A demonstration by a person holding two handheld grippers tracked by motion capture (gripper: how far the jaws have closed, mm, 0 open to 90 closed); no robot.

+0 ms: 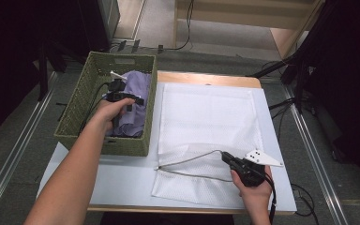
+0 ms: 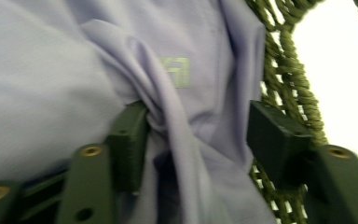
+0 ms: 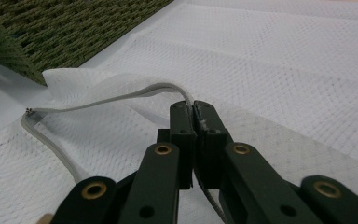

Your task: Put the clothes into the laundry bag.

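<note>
— what's carrying everything here?
— a table with a pale grey-white top; a strip of bare wood shows at its far edge.
— and straight on it?
— a green woven basket on the left side, hanging a little over the left edge, i think. beside it, a white mesh laundry bag lies flat over the middle and right, its near end open along the zip.
</note>
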